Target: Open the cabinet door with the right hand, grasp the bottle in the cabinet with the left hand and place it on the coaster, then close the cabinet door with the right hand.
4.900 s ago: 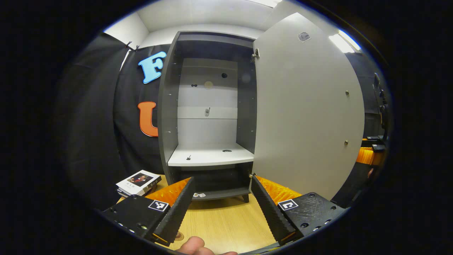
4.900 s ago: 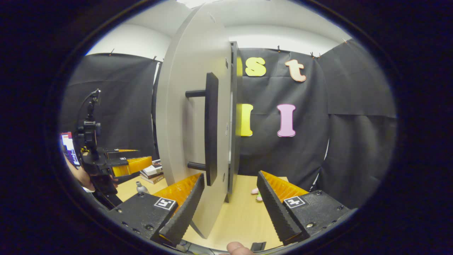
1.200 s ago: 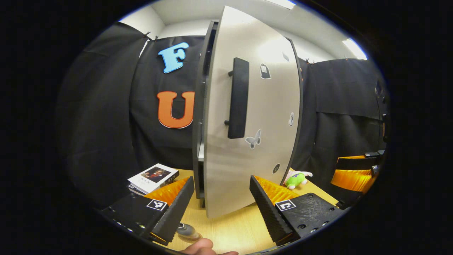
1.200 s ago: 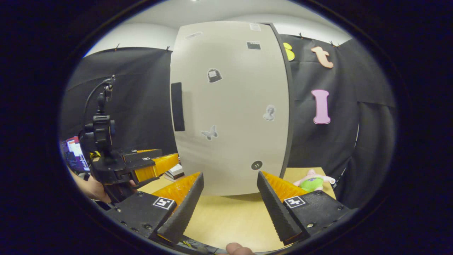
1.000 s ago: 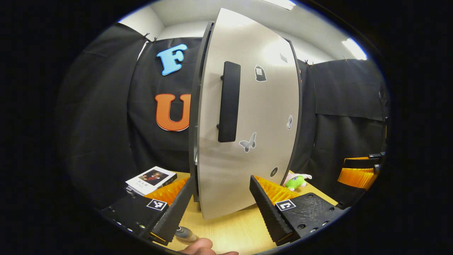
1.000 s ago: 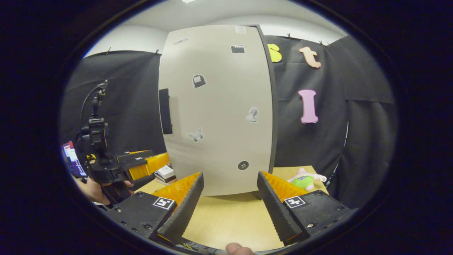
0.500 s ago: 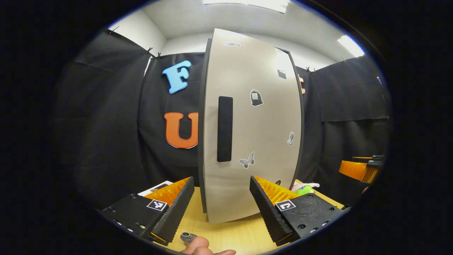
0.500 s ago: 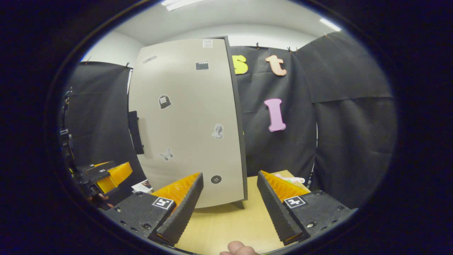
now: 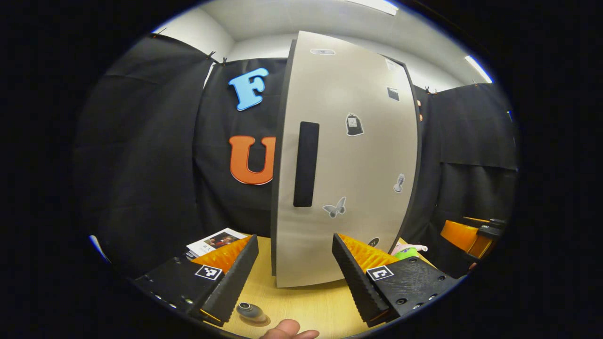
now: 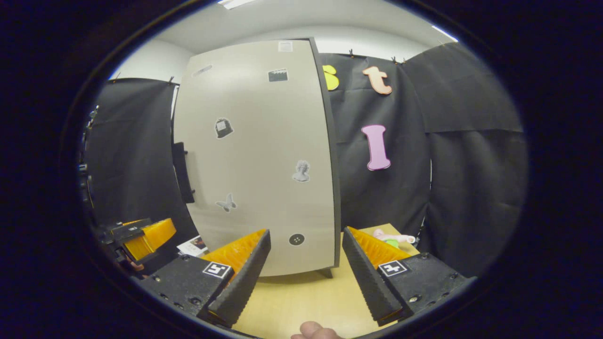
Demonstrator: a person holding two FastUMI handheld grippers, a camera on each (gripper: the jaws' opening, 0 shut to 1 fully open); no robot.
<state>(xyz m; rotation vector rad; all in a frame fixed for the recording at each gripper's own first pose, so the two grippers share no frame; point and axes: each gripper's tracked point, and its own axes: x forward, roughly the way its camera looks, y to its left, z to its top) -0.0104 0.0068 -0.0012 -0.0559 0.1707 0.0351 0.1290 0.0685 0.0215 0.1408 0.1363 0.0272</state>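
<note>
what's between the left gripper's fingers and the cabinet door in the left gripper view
Bare wooden tabletop. The left gripper stands open short of the closed cabinet door; the bottle sits by its left finger.

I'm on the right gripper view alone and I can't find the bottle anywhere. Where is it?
Observer: In the left gripper view the bottle stands on the table, just beside the left finger of the left gripper. It sits on a brown disc that looks like the coaster.
Operator: Is that gripper holding it?
Observer: No. Its jaws are open and the bottle sits outside them.
Operator: And the door, on its handle side?
Observer: Seen face-on, that edge lies along the cabinet's dark side panel with no interior showing, so it looks shut.
</note>
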